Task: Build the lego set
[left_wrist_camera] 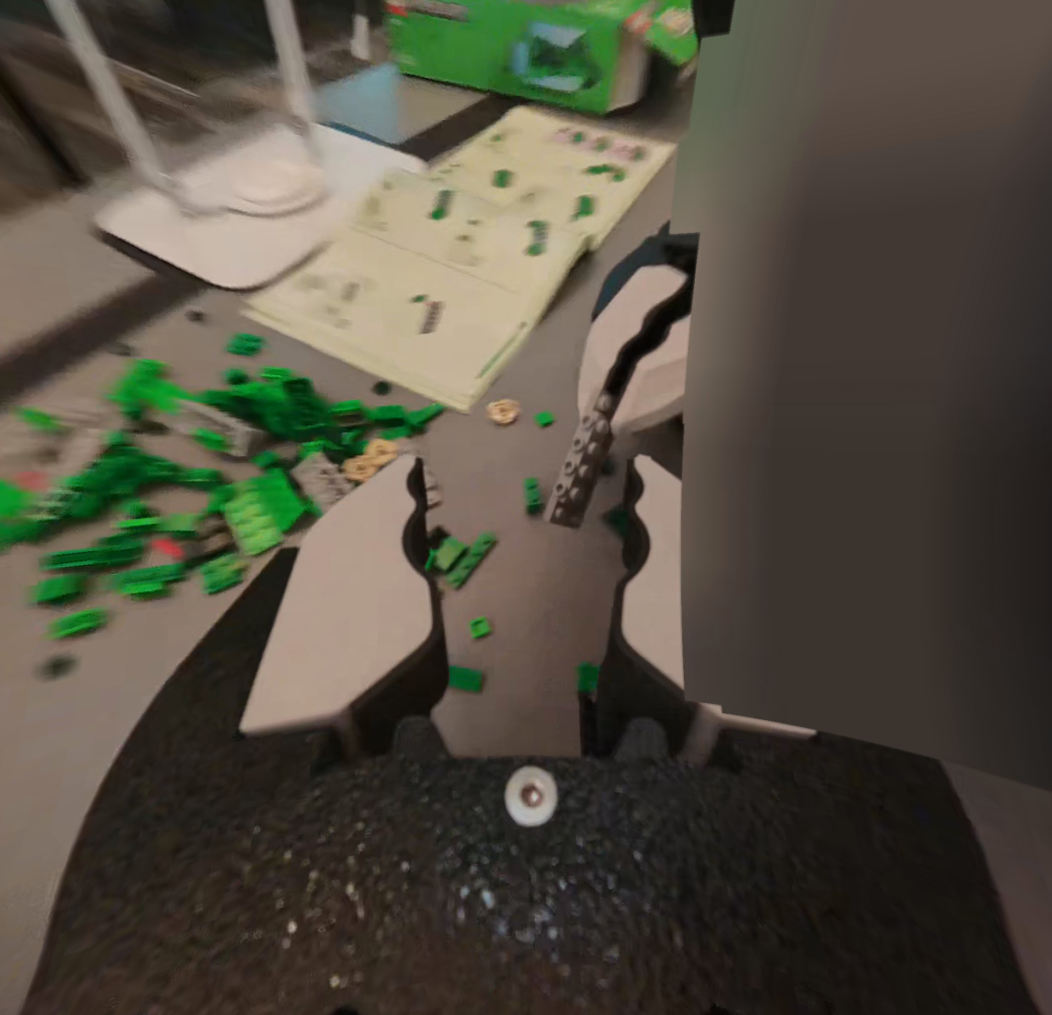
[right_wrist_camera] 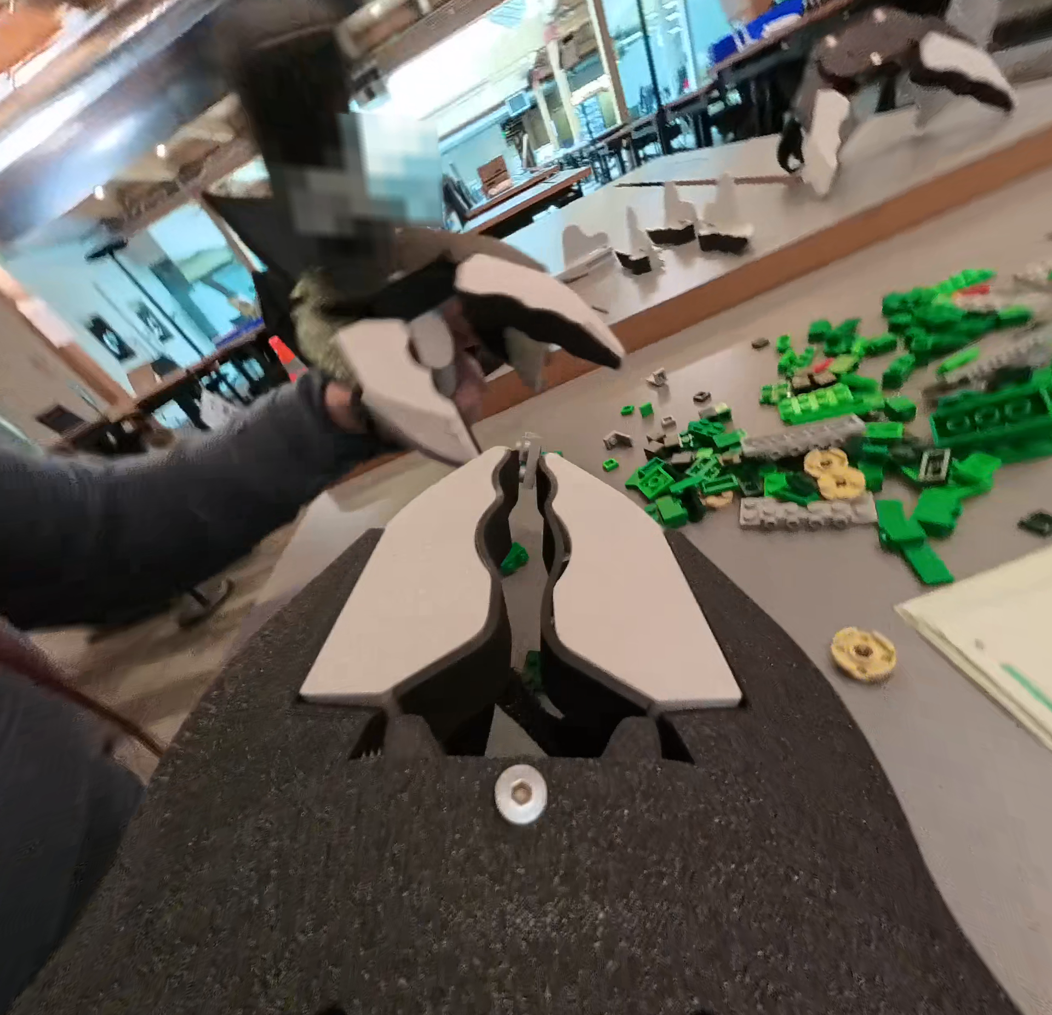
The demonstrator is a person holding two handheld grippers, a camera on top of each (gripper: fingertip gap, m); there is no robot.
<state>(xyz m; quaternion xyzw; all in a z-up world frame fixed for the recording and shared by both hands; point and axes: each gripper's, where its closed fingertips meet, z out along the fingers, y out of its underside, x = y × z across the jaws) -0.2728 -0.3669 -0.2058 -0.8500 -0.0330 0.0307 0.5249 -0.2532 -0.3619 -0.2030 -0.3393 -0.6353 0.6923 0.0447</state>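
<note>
Honestly the build had barely got going at this point; nearly all of the bricks (right_wrist_camera: 888, 435) were lying loose in a messy green heap on the grey surface (left_wrist_camera: 529, 600), with a few grey plates and some tan round pieces mixed in, and nothing that looked like a finished section anywhere in either view. The instruction booklet (left_wrist_camera: 455, 259) was lying open just beyond the heap, and the green box (left_wrist_camera: 529, 43) sat further back next to a white lamp base (left_wrist_camera: 227, 213).

The one bit of actual progress I could spot: the right gripper (right_wrist_camera: 528, 464) had its jaws clenched on a long dark grey plate (left_wrist_camera: 583, 464), pinched by one end and held up off the surface; in the left wrist view that plate hung tilted just ahead of the left gripper (left_wrist_camera: 524, 475). The left one's jaws were spread wide with nothing between them, hovering above a few stray green pieces; looked to me like it was about to take the free end of the plate or steady it, but that's a guess.

So I'd call it first-step territory; one part picked, everything else left to sort, find and stack. Both views were pretty motion-blurred, so small pieces were hard to make out.
</note>
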